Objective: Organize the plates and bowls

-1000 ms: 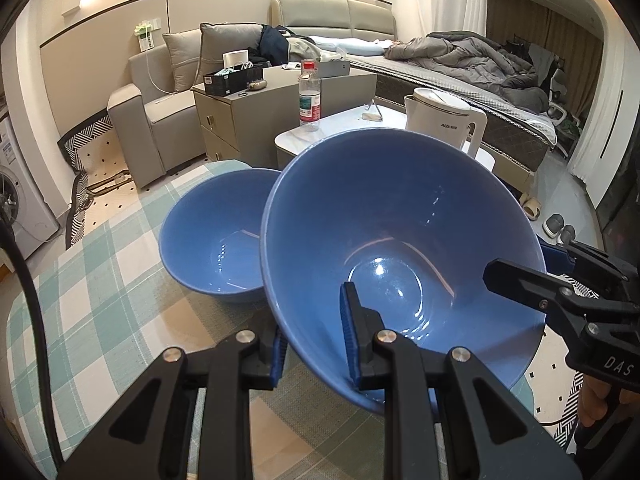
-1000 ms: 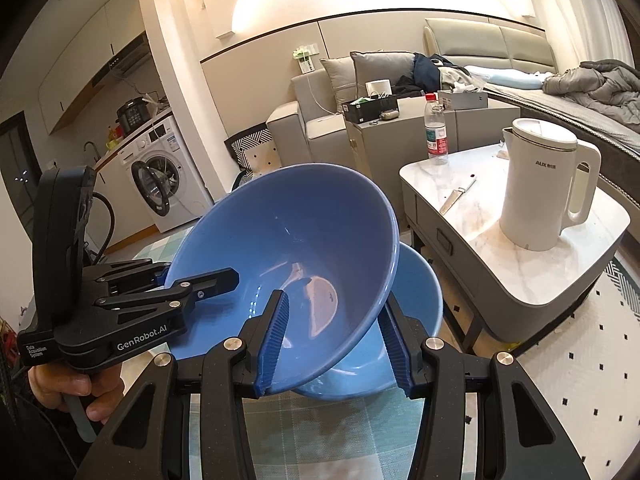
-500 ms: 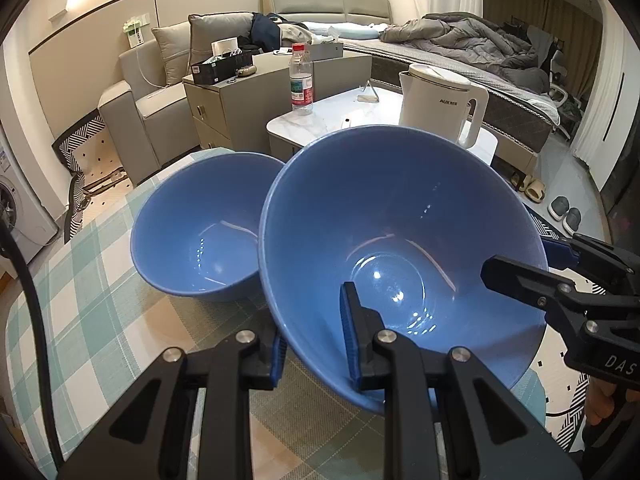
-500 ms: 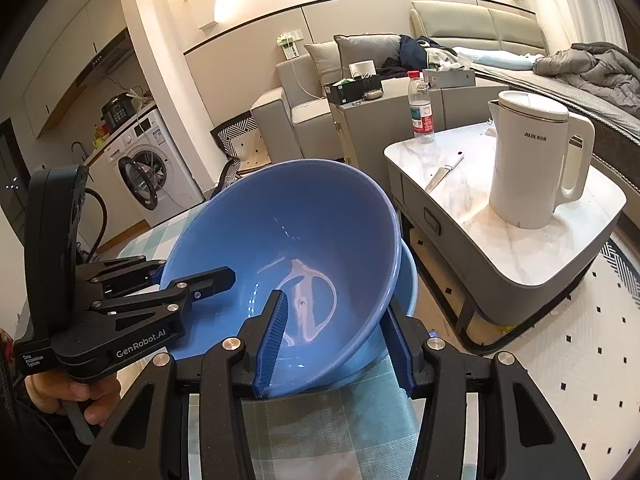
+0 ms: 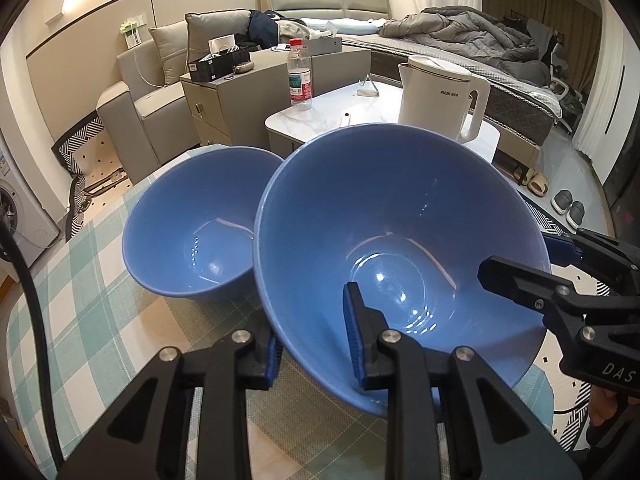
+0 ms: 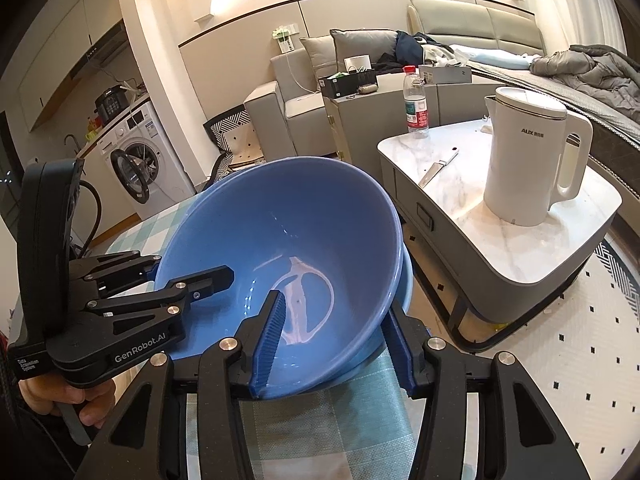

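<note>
Glossy round blue bowl (image 5: 400, 216), checked tablecloth (image 5: 80, 312)

Black left gripper (image 5: 314, 350) with ribbed blue pads, silver screws

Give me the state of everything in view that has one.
Large glossy blue bowl: tilted, empty, rim gripped on two sides.
Second blue bowl: upright on the checked cloth, empty.
Left gripper: on the large bowl's wall, jaws opening.
Right gripper: clamped on the large bowl's wall.
White electric kettle: upright, lid shut.
Clear plastic bottle: upright, red cap on.
</note>
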